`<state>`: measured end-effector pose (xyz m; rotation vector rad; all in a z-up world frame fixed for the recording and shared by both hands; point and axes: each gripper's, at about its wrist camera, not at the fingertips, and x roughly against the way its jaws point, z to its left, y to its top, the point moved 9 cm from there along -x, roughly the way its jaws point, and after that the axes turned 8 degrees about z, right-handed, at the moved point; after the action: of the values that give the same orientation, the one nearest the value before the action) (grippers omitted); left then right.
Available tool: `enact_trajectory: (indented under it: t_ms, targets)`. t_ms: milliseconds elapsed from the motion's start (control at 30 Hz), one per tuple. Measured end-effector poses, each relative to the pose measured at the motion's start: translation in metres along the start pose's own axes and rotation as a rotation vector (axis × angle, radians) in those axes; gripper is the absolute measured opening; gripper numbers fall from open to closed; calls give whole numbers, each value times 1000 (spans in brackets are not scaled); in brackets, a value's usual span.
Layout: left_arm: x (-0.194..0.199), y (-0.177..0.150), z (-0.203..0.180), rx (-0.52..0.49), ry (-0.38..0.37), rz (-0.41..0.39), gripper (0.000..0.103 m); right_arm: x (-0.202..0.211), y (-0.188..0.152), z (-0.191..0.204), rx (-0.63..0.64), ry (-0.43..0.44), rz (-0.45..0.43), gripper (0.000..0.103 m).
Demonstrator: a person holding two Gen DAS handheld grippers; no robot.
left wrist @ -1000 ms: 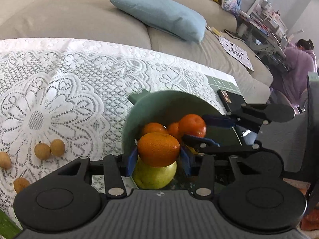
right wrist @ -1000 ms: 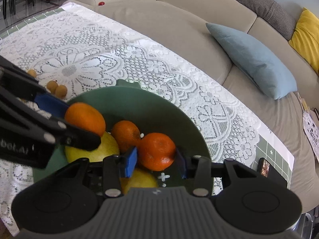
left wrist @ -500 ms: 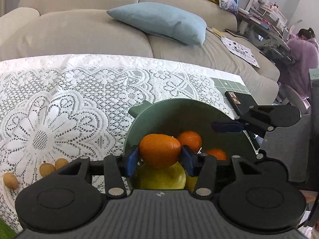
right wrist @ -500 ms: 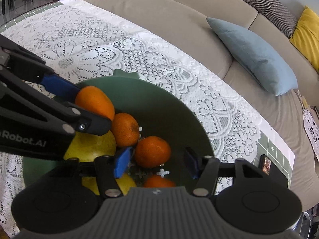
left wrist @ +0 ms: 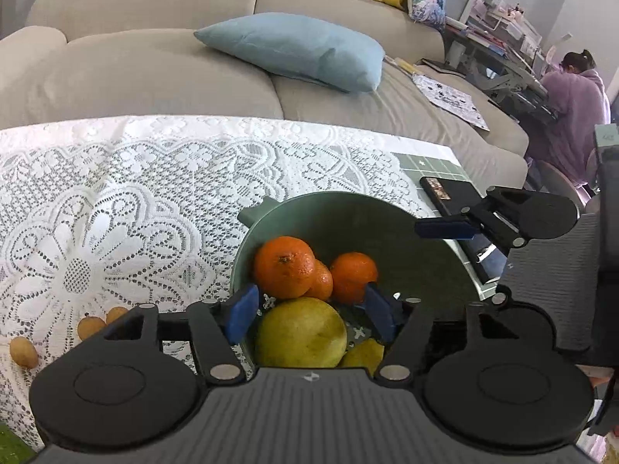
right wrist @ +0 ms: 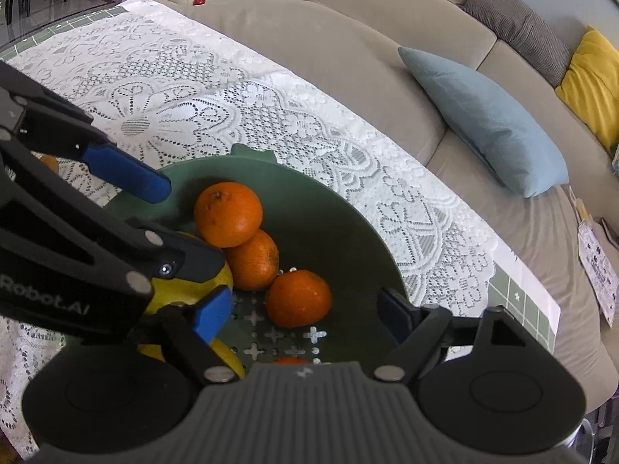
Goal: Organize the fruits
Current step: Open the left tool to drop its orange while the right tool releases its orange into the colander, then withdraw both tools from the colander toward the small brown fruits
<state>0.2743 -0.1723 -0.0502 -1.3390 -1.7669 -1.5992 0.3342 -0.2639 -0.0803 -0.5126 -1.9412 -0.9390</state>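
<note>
Nearest to us, our left gripper (left wrist: 311, 311) hangs over the near side of the green bowl (left wrist: 406, 228), its blue pads spreading apart; a yellow-green pear (left wrist: 300, 332) and the oranges lie below the gap, but neither pad presses on any fruit. Our right gripper (right wrist: 305, 315) is over the same bowl, its jaws also widening and gripping nothing; one orange (right wrist: 298, 298) rests on the bowl's perforated floor under the gap, clear of both pads.

In the bowl we see three oranges in a loose cluster: the largest orange (left wrist: 284, 266) sits highest, leaning on a second orange (right wrist: 253, 259), with the third a little apart toward the right wall. A lemon-yellow fruit (left wrist: 363, 352) lies beside the pear at the bowl's near edge.

The bowl stands toward the right end of the lace tablecloth (left wrist: 116, 201). Well to the left, near the cloth's near edge, a few small brown fruits (left wrist: 93, 326) lie loose.

Beyond the bowl, a black flat device (left wrist: 448, 193) rests at the table's far right corner. Past the table stands a beige sofa (left wrist: 135, 62) with a pale blue cushion (left wrist: 298, 48), and farther right a person in a purple top (left wrist: 572, 104) sits at a desk.
</note>
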Motion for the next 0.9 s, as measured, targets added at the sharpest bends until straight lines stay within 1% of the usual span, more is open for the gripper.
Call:
enact_trajectory:
  t_ms: [167,267,333,400,533,767,900]
  targets:
    - [16,-1,-4,-35,14,-26,79,12,0,3,14,-24,-14,85]
    - [25,-4,-3,-51,24,-36,80,18,1,7,10,-9,-23,86]
    - [31,-7,0,-64,42,-43,80,21,2,11,11,-5,-26,88]
    - [37,-10,3,-75,63,-48,80,25,4,13,15,-18,-33,88]
    - [50,-17,13,-78,96,-61,80,39,9,20,0,-20,-71,90]
    - [74,-30,39,-70,172,-93,81,63,19,50,-59,39,-163,93]
    - [87,-39,58,-50,198,-104,81,73,23,73,-105,111,-227,93]
